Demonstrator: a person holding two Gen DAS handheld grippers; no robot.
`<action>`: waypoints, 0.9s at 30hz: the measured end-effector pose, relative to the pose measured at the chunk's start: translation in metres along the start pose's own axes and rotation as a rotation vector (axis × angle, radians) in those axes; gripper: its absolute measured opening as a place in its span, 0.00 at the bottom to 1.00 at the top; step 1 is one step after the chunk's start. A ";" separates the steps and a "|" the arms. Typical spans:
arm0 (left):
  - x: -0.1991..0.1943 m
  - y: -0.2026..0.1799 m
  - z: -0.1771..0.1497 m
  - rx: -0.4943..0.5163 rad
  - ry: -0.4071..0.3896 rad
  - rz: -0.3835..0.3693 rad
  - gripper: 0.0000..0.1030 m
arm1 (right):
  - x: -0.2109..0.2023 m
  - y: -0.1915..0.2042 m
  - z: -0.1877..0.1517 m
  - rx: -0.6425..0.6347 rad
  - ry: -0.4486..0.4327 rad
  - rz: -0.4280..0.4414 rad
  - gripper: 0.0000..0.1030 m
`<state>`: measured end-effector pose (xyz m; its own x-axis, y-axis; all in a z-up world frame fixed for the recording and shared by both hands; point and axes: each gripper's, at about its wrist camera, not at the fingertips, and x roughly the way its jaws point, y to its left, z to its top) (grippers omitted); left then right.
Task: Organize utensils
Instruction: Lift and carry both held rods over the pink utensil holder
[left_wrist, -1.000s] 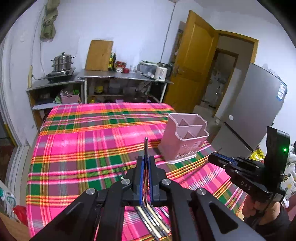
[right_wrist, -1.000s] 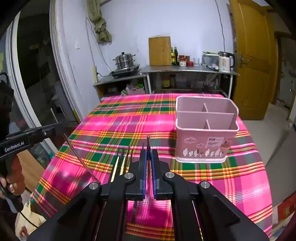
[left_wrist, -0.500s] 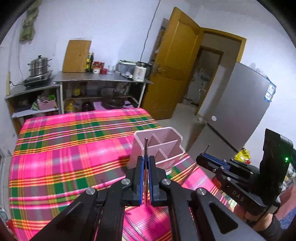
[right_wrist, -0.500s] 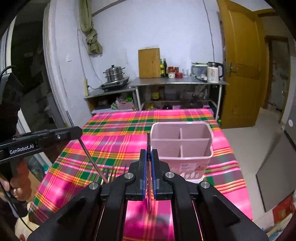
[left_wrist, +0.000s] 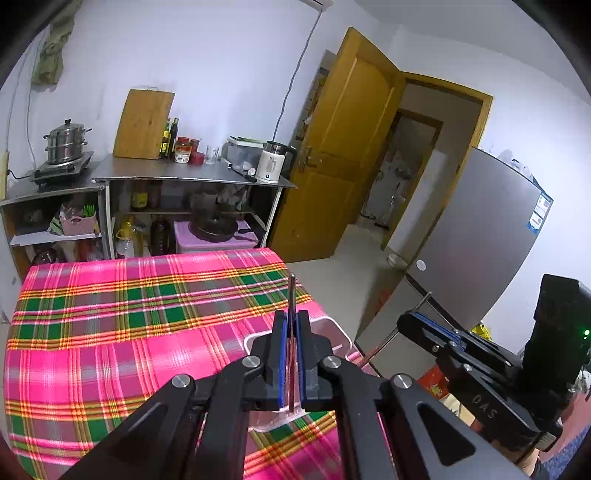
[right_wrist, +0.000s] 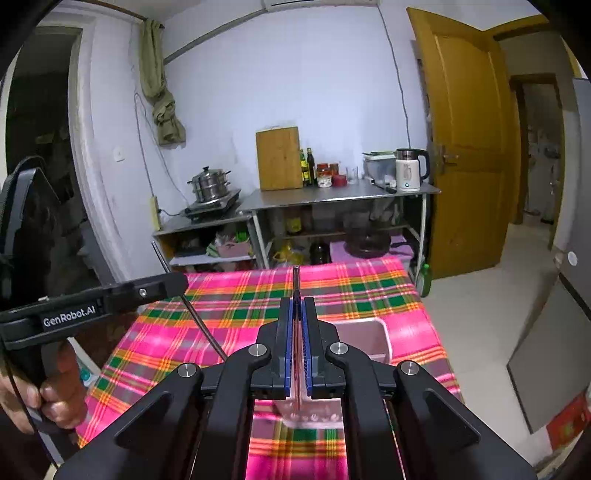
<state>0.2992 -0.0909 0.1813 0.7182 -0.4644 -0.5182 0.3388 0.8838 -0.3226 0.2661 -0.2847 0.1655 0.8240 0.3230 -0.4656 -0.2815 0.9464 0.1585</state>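
My left gripper (left_wrist: 291, 318) is shut on a thin metal chopstick (left_wrist: 291, 291) that sticks up past its tips. The pink divided utensil holder (left_wrist: 334, 326) stands on the plaid tablecloth, mostly hidden behind these jaws. My right gripper (right_wrist: 297, 302) is shut on another metal chopstick (right_wrist: 296, 278), held over the holder (right_wrist: 369, 332), whose near part shows below the jaws. In the right wrist view, the left gripper (right_wrist: 173, 284) comes in from the left with its chopstick (right_wrist: 199, 321) slanting down. In the left wrist view, the right gripper (left_wrist: 406, 322) hangs at the right with its chopstick (left_wrist: 382, 343).
The table with the pink plaid cloth (left_wrist: 110, 332) ends just right of the holder. Behind it stand a steel counter (right_wrist: 332, 195) with a kettle (right_wrist: 408, 173), a cutting board and a pot. A wooden door (left_wrist: 343, 166) and a grey fridge (left_wrist: 480, 240) are at the right. A hand (right_wrist: 55, 391) grips the left handle.
Both grippers have risen and moved toward the holder with their chopsticks; the holder now sits right under and behind the jaws. The loose utensils on the cloth have dropped out of view.
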 end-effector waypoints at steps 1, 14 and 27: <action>0.005 0.001 0.001 -0.001 0.000 0.000 0.04 | 0.003 -0.002 0.004 0.003 -0.004 -0.004 0.05; 0.066 0.026 -0.027 -0.036 0.081 0.012 0.04 | 0.062 -0.020 -0.015 0.057 0.082 -0.017 0.05; 0.079 0.040 -0.055 -0.066 0.113 0.032 0.08 | 0.094 -0.033 -0.051 0.084 0.196 -0.014 0.05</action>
<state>0.3358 -0.0955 0.0840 0.6537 -0.4426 -0.6138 0.2736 0.8945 -0.3536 0.3274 -0.2856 0.0721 0.7142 0.3110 -0.6271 -0.2217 0.9503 0.2188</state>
